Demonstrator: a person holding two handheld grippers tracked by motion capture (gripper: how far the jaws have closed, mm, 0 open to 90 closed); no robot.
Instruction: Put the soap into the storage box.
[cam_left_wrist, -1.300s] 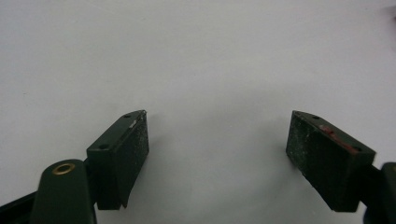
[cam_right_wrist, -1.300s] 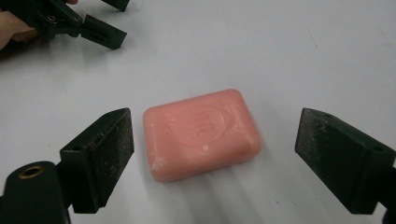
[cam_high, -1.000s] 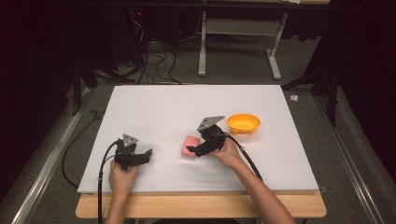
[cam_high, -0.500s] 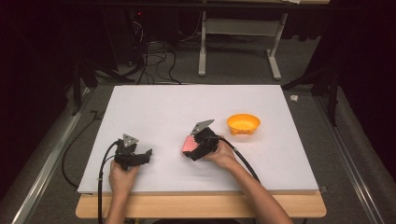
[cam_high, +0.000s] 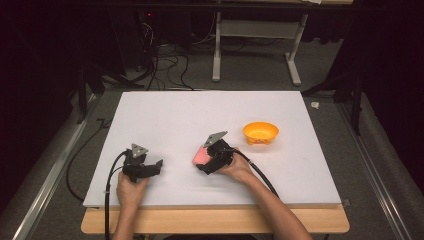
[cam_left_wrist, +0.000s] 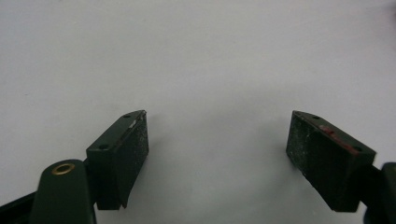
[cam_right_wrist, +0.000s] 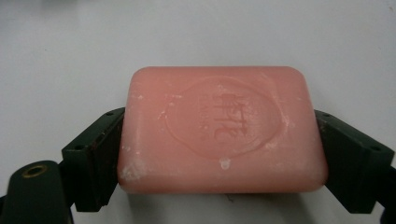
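Two black jaws of the right gripper (cam_right_wrist: 219, 154) pinch a pink soap bar (cam_right_wrist: 222, 130) by its short ends, one pad flat against each side. Its corners are rounded, its face carries a pressed oval stamp with raised lettering I cannot read, and pale scuffs and crumbs fleck the surface, thickest at the corner near 7 o'clock. From above, the soap bar (cam_high: 200, 155) sits at the gripper's 10 o'clock tip, just below the middle of the white table (cam_high: 200, 115); whether it touches the top I cannot tell. An orange bowl (cam_high: 260, 132) stands near, at 2 o'clock from the bar. Bare white surface runs from the bar toward 12 and 10 o'clock. Toward 9 o'clock the left gripper (cam_high: 159, 165) rests with jaws spread wide and nothing between them, close to the table's near edge.
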